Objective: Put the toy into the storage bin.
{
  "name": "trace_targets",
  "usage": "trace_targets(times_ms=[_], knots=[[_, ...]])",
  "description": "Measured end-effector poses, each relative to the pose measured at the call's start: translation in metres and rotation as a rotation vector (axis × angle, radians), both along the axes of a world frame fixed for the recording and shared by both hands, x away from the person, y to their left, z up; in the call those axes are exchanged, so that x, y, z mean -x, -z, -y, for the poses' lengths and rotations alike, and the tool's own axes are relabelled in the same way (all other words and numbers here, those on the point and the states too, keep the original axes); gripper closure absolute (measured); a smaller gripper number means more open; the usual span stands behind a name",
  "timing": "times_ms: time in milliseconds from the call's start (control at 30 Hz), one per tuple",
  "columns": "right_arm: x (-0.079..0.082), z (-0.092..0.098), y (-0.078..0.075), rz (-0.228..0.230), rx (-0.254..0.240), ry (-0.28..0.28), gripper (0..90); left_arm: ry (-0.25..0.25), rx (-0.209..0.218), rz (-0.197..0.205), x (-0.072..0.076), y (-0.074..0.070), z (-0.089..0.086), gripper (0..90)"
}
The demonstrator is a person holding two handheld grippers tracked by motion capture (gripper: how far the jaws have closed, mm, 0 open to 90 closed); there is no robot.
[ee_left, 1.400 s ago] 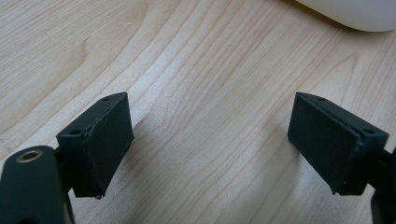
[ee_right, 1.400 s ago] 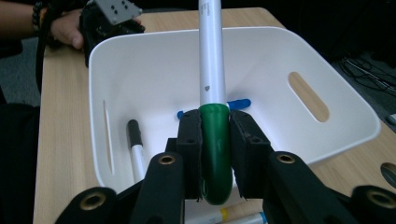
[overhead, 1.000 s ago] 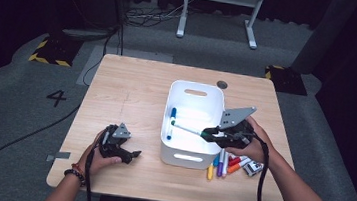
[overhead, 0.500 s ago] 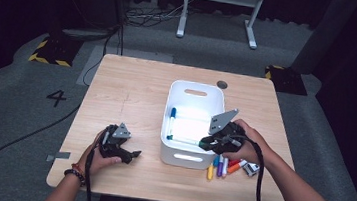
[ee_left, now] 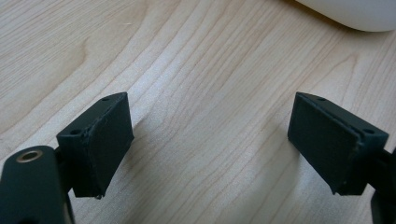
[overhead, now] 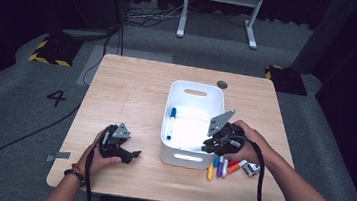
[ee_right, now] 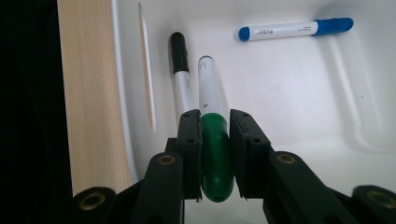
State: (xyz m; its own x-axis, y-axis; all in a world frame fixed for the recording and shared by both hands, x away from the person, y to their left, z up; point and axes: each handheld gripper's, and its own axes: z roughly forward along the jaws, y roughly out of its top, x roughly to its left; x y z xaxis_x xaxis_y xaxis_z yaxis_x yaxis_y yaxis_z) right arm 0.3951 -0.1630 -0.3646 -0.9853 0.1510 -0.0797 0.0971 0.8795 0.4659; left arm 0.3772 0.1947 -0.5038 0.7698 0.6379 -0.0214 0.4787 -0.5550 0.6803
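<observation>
Right gripper [ee_right: 215, 156]: clenched on the green cap of one green marker [ee_right: 212, 140], held over the inside of the white bin [overhead: 177, 153].
Left gripper [ee_left: 210, 140]: released, jaws wide apart, nothing between them, just above the worktop [overhead: 132, 90].
Markers in the bin: two, one blue marker [ee_right: 294, 29] and one black marker [ee_right: 180, 70].
Loose markers [overhead: 220, 166] on the worktop beside the bin: about four; exact count unclear.
Writing: small print on the blue marker, not readable; a "4" [overhead: 57, 98] on the floor.

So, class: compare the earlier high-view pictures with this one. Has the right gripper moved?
Yes. The right gripper, shut on the green marker, has slid from over the white bin's middle toward its near right corner.
</observation>
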Motion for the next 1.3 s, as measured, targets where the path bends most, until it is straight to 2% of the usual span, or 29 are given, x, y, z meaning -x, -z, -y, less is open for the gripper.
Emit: trace_targets(times_ms=[133, 200, 333, 367, 433, 467, 500, 567, 600, 633, 667, 700, 733, 833, 867, 900, 1000, 1033, 1100, 1133, 1167, 1233, 1300], knots=[[0.0, 0.002, -0.001, 0.0, -0.004, 0.013, 74.2, 0.0, 0.0, 0.0, 0.0, 0.0, 0.0, 14.3], [0.0, 0.003, -0.002, 0.008, -0.01, 0.002, 72.1, 0.0, 0.0, 0.0, 0.0, 0.0, 0.0, 14.3], [0.003, 0.009, -0.008, 0.013, -0.032, 0.029, 68.3, 0.0, 0.0, 0.0, 0.0, 0.0, 0.0, 14.3], [0.004, 0.014, -0.012, 0.038, -0.055, 0.036, 66.2, 0.0, 0.0, 0.0, 0.0, 0.0, 0.0, 14.3], [0.004, 0.016, -0.013, 0.043, -0.067, 0.037, 65.6, 0.0, 0.0, 0.0, 0.0, 0.0, 0.0, 14.3], [0.005, 0.023, -0.017, 0.055, -0.103, 0.054, 64.9, 0.0, 0.0, 0.0, 0.0, 0.0, 0.0, 14.3], [0.005, 0.023, -0.017, 0.055, -0.103, 0.054, 64.9, 0.0, 0.0, 0.0, 0.0, 0.0, 0.0, 14.3], [0.006, 0.035, -0.022, 0.074, -0.155, 0.073, 60.5, 0.0, 0.0, 0.0, 0.0, 0.0, 0.0, 14.2], [0.006, 0.035, -0.022, 0.074, -0.155, 0.073, 60.5, 0.0, 0.0, 0.0, 0.0, 0.0, 0.0, 14.2], [0.007, 0.043, -0.025, 0.076, -0.192, 0.075, 58.9, 0.0, 0.0, 0.0, 0.0, 0.0, 0.0, 14.3], [0.007, 0.043, -0.025, 0.076, -0.192, 0.075, 58.9, 0.0, 0.0, 0.0, 0.0, 0.0, 0.0, 14.3], [0.008, 0.047, -0.027, 0.087, -0.212, 0.07, 57.6, 0.0, 0.0, 0.0, 0.0, 0.0, 0.0, 14.2], [0.01, 0.055, -0.03, 0.1, -0.241, 0.091, 56.9, 0.0, 0.0, 0.0, 0.0, 0.0, 0.0, 14.3], [0.009, 0.07, -0.031, 0.122, -0.283, 0.115, 57.0, 0.0, 0.0, 0.0, 0.0, 0.0, 0.0, 14.2], [0.009, 0.07, -0.031, 0.122, -0.283, 0.115, 57.0, 0.0, 0.0, 0.0, 0.0, 0.0, 0.0, 14.3], [0.009, 0.08, -0.031, 0.122, -0.302, 0.134, 58.4, 0.0, 0.001, -0.001, 0.0, 0.0, 0.0, 14.3], [0.008, 0.09, -0.029, 0.135, -0.31, 0.149, 58.6, 0.001, -0.001, -0.001, 0.0, 0.0, 0.0, 14.2], [0.006, 0.098, -0.024, 0.148, -0.302, 0.182, 59.0, 0.0, -0.001, -0.001, 0.0, 0.0, 0.0, 14.2], [0.004, 0.102, -0.021, 0.157, -0.294, 0.198, 59.0, 0.0, -0.001, -0.001, 0.0, 0.0, 0.0, 14.3], [0.0, 0.109, -0.013, 0.17, -0.277, 0.234, 59.1, 0.0, -0.001, -0.001, 0.0, 0.0, 0.0, 14.3], [0.0, 0.109, -0.013, 0.17, -0.277, 0.234, 59.1, 0.0, 0.003, -0.003, 0.0, 0.0, 0.0, 14.3], [-0.008, 0.116, 0.003, 0.174, -0.242, 0.279, 59.6, -0.002, 0.0, 0.0, 0.0, 0.0, 0.0, 14.3], [-0.012, 0.117, 0.008, 0.17, -0.235, 0.287, 60.1, -0.002, 0.003, -0.003, 0.0, 0.0, 0.0, 14.3]])
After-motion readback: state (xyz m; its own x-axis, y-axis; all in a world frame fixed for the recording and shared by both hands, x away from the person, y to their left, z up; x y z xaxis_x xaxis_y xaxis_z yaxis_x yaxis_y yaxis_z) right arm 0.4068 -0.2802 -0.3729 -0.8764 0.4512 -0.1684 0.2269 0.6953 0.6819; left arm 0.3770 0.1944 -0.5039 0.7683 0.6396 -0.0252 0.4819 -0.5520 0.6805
